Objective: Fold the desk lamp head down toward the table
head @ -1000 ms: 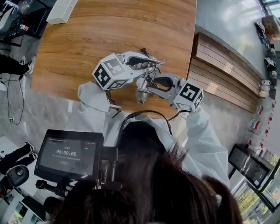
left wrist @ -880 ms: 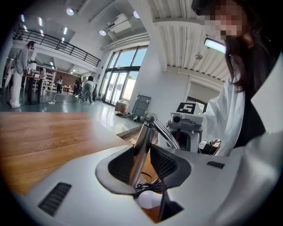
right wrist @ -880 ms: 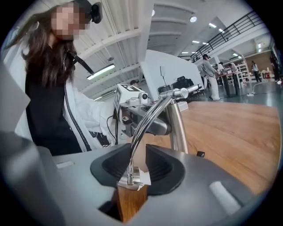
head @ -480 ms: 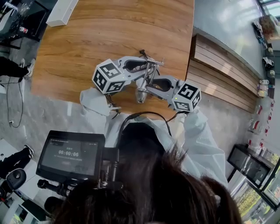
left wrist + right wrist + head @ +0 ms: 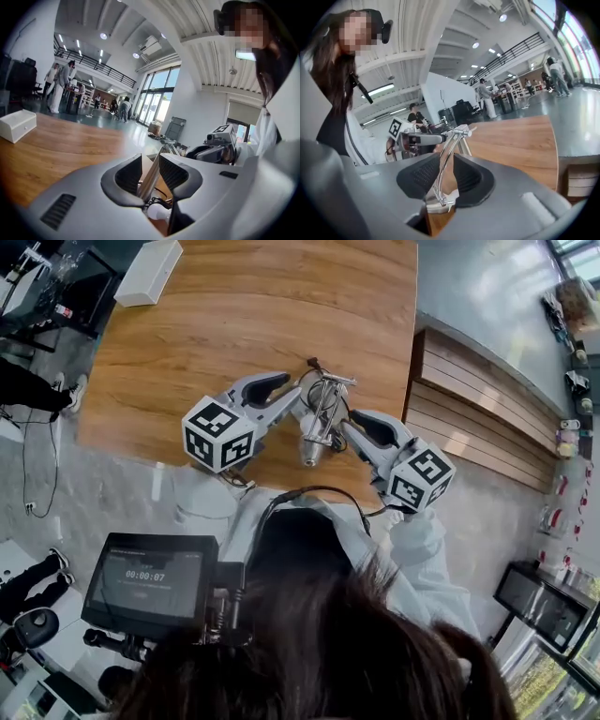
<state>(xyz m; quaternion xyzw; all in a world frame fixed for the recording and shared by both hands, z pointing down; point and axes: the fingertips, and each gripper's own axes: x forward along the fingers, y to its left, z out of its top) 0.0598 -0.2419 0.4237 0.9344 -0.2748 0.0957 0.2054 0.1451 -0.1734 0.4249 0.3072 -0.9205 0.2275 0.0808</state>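
A small chrome desk lamp (image 5: 323, 409) stands near the front edge of the wooden table (image 5: 234, 315), its head (image 5: 309, 454) toward me. My left gripper (image 5: 298, 401) reaches in from the left, and its pads are shut on the lamp's flat metal arm (image 5: 149, 180), with the white bulb (image 5: 158, 213) just below. My right gripper (image 5: 349, 427) comes in from the right. Its jaws are closing around the thin curved chrome rod (image 5: 451, 138), with small gaps still showing beside the rod. The lamp head (image 5: 440, 206) sits under those jaws.
A white box (image 5: 148, 273) lies at the table's far left corner. The table's right edge drops to a slatted wooden bench (image 5: 478, 409). A monitor on a rig (image 5: 150, 582) sits below my left arm. People stand far off in the hall.
Both grippers have swung, so their marker cubes moved outward and toward me. The lamp stays between the two sets of jaws.
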